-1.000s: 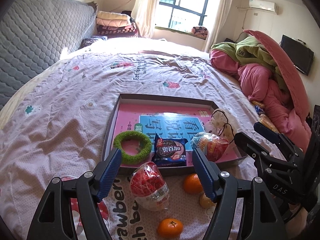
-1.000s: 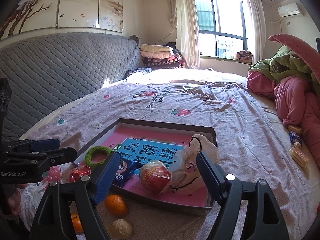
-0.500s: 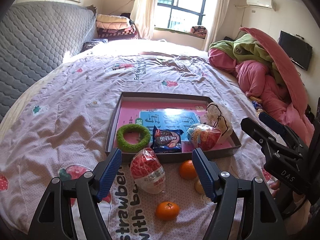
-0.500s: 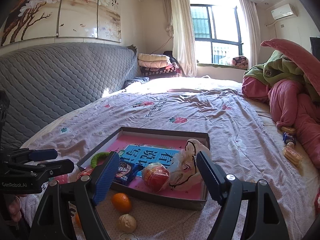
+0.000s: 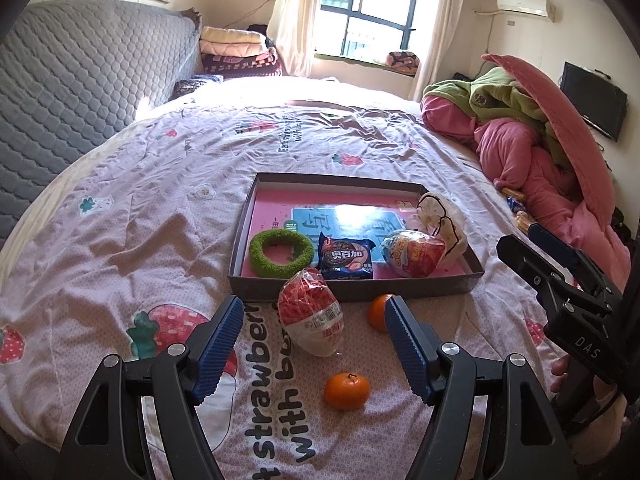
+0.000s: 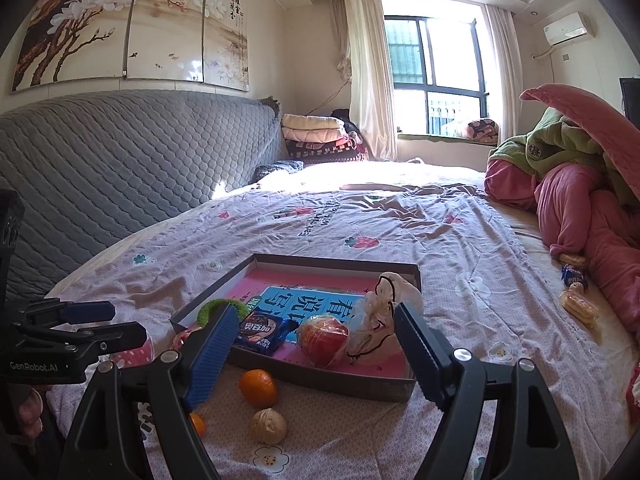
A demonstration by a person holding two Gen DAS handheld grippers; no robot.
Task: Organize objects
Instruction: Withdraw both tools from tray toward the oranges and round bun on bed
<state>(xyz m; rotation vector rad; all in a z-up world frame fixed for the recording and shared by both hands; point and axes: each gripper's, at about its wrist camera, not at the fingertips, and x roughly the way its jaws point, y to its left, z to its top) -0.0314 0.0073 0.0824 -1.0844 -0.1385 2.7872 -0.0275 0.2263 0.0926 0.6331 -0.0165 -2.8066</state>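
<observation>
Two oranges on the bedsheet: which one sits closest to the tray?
The round orange just below the grey tray's front wall, partly hidden behind the left gripper's right finger. The other orange lies farther from the tray, on the sheet's printed lettering.

The left tongs' finger (image 5: 404, 350) half covers one orange (image 5: 378, 312); in the right view, the green ring (image 6: 218, 309) sits mostly behind the right tongs' finger (image 6: 210, 356).

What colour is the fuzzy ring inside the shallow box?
Green; the fuzzy ring lies in the box's near left corner, clearest in the left wrist view.
</observation>
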